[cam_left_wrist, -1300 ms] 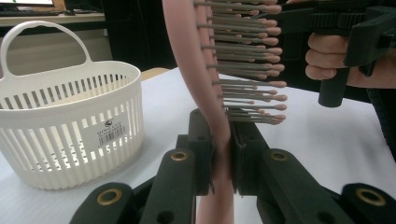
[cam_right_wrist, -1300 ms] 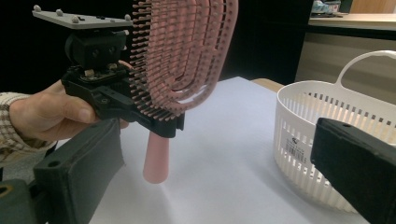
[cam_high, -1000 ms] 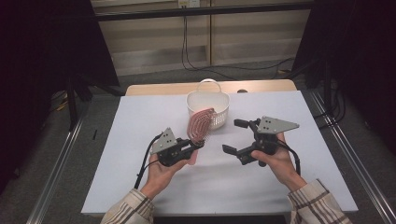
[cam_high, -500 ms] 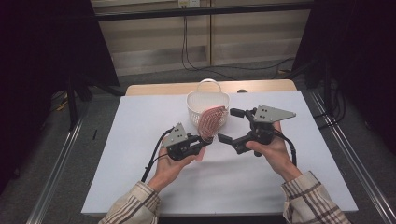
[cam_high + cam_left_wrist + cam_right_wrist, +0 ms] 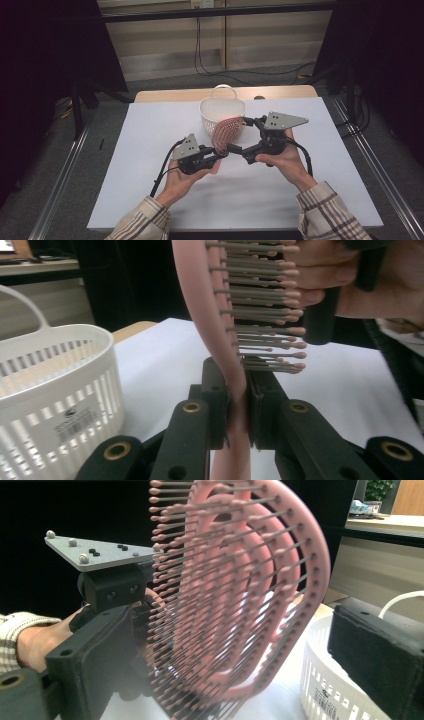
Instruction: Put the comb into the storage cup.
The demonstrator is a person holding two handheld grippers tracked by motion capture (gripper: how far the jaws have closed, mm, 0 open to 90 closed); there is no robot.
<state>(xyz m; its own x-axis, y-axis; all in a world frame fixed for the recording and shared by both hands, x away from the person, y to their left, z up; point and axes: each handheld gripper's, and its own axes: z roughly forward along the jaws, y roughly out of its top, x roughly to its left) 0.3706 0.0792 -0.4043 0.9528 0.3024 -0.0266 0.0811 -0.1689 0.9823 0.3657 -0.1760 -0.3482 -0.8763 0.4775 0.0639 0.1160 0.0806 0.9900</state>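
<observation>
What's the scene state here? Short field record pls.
surface: white table
held item: pink brush, upright, bristles toward the right gripper
left gripper: shut on brush at its neck
right gripper: open, jaws either side of the brush head, no pad contact seen
basket: white, slotted, handle up, on the table behind the brush
brush vs basket: outside it, just in front

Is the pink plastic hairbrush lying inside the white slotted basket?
No, the pink plastic hairbrush stands clamped by its neck in the left gripper, beside the white slotted basket.
</observation>
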